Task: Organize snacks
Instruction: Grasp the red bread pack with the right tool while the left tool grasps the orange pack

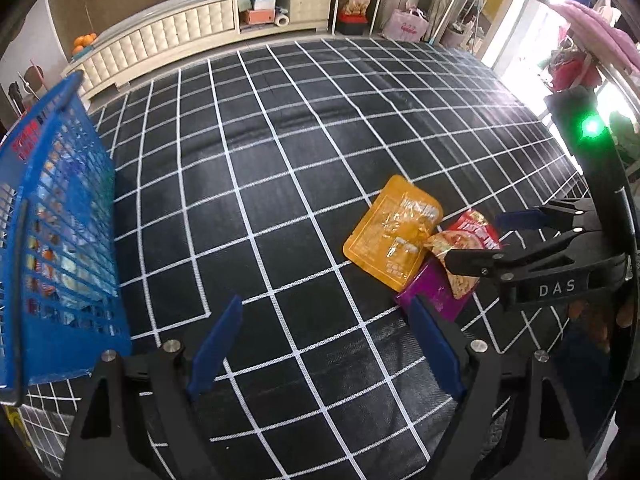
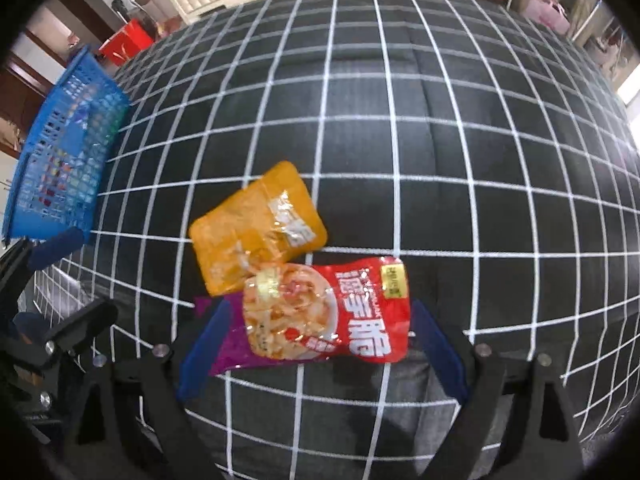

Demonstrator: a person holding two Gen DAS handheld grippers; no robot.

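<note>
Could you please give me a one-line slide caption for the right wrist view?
Open right gripper poised over red snack packet overlapping orange and purple packets; blue basket at left.

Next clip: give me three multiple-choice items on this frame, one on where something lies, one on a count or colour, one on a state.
1. The red packet lies
A. in the blue basket
B. partly over the purple packet and the orange packet
C. alone on the checked cover

2. Packets lying loose on the cover:
A. one
B. three
C. five

3. The right gripper is
A. open, fingers either side of the red packet
B. shut on the orange packet
C. shut, empty

Key: 1 B, its edges cover both; 2 B, orange, red, purple; 3 A, both blue fingers stand wide apart.
</note>
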